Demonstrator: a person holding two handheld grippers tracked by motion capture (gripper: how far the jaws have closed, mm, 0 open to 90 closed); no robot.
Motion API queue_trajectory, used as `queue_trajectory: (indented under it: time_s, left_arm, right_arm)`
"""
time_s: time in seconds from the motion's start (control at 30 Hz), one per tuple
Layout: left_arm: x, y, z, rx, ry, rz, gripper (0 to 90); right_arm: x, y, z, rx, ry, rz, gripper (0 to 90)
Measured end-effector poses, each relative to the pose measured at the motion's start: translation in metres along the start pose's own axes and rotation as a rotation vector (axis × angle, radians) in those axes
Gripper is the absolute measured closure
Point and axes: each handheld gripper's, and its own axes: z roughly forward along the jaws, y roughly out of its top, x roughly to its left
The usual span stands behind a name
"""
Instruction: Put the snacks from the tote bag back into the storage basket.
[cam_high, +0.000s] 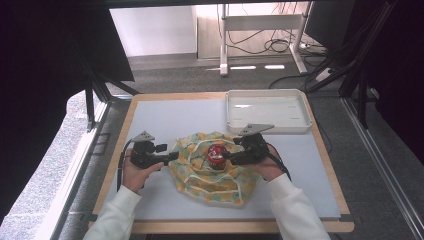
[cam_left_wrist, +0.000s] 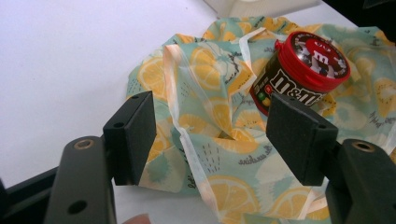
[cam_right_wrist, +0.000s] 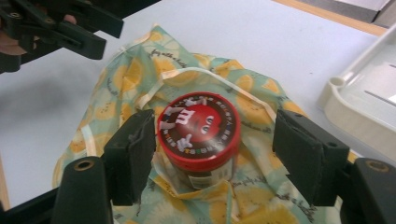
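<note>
Both hands rest level on the table, jaws wide open: right gripper (cam_right_wrist: 212, 154) straddling candy jar (cam_right_wrist: 200, 133), left gripper (cam_left_wrist: 219, 135) over cloth (cam_left_wrist: 224, 140).

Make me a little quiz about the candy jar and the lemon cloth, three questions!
1. True or false: the candy jar stands on the lemon cloth.
2. What colour is the jar's lid?
3. The white tray is: A) under the jar, B) holding the cloth, C) apart from the cloth, at the table's far right.

Key: 1 true; 2 red; 3 C.
</note>
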Motion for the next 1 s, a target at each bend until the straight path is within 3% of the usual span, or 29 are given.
queue_trajectory:
  time_s: [0.3, 0.53, 0.8, 1.0]
  left_arm:
    - [0.0, -0.001, 0.001, 0.003, 0.003, 0.009, 34.0]
    - [0.002, -0.002, 0.0, 0.005, 0.007, 0.005, 33.7]
    - [-0.001, -0.003, 0.002, 0.014, 0.014, 0.014, 34.5]
    - [-0.001, -0.003, 0.002, 0.014, 0.016, 0.014, 34.4]
  right_arm:
    - [0.01, 0.004, 0.018, 0.047, 0.024, -0.033, 25.3]
    - [0.01, 0.003, 0.043, 0.127, -0.015, -0.048, 23.4]
    - [0.012, 0.0, 0.06, 0.186, -0.03, -0.064, 20.3]
    - [0.014, -0.004, 0.072, 0.224, -0.055, -0.068, 23.2]
